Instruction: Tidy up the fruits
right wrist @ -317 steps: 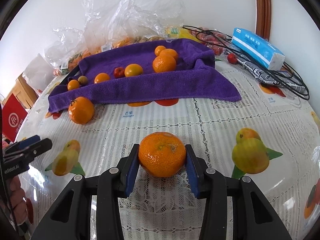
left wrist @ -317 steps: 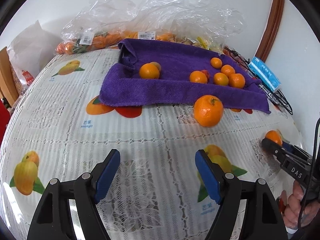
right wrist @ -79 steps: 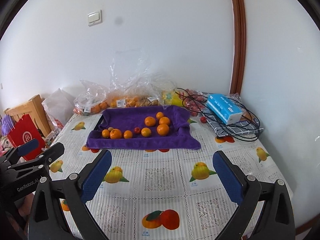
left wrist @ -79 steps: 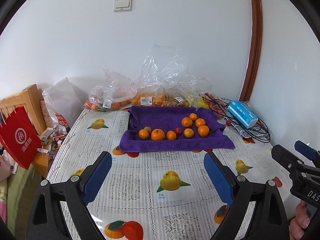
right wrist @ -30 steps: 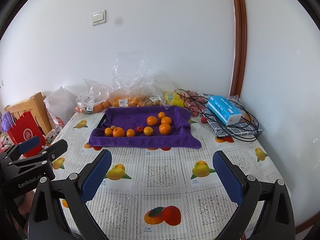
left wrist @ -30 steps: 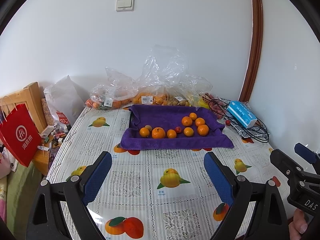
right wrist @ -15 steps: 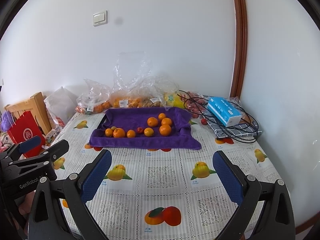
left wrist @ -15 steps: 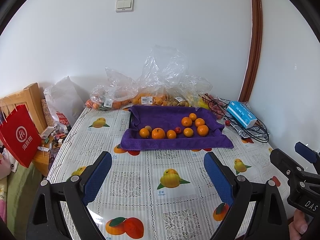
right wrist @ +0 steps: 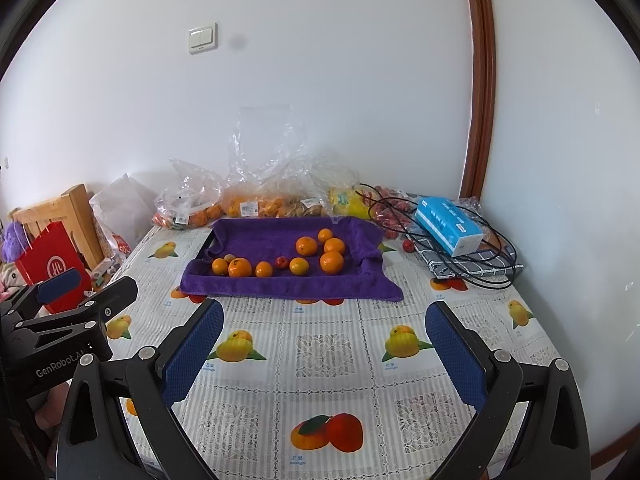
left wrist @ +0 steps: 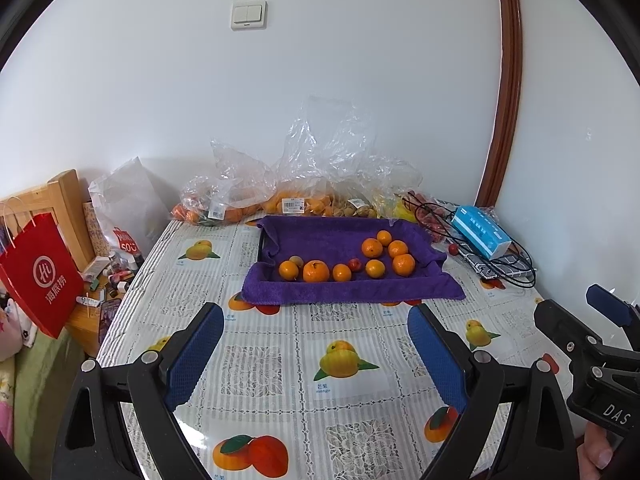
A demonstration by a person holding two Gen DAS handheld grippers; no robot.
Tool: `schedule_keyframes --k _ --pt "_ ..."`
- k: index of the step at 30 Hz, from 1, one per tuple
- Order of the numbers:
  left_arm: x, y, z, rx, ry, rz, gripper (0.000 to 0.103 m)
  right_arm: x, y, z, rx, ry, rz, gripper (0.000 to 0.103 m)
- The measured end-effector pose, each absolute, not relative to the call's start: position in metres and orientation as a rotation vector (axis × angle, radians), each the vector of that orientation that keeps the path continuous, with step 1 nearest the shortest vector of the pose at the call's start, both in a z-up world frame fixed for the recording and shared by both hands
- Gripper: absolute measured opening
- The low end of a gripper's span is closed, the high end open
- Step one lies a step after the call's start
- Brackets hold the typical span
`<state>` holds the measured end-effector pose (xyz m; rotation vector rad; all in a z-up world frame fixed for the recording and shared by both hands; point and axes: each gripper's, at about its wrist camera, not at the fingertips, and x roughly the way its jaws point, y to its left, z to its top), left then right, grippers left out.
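Note:
A purple towel [left wrist: 344, 286] lies over a tray at the far middle of the table; it also shows in the right wrist view [right wrist: 280, 284]. Several oranges [left wrist: 315, 271] [right wrist: 331, 262] and a small red fruit [left wrist: 355, 265] sit on it in two loose groups. My left gripper [left wrist: 316, 354] is open and empty, held back over the near table. My right gripper [right wrist: 324, 354] is open and empty too, also well short of the towel. Each gripper shows at the edge of the other's view.
Clear plastic bags of fruit [left wrist: 296, 200] stand behind the towel against the wall. A blue tissue box [left wrist: 480, 234] on black cables [right wrist: 480, 256] lies at the far right. A red paper bag [left wrist: 38, 276] and wooden chair stand off the table's left edge.
Over ten seconds the two oranges on the bare table went onto the towel and both grippers drew far back. In the last second almost nothing moves.

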<state>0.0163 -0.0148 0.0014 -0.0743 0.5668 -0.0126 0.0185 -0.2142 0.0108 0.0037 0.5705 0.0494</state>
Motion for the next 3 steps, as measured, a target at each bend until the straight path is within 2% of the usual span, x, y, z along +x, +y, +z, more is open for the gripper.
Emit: schedule_keyframes --k 3 --pt "0.0167 -0.0148 0.0012 -0.072 0.567 -0.007 0.093 0.0179 -0.213 0.0113 0.003 0.569 0.053 0.1"
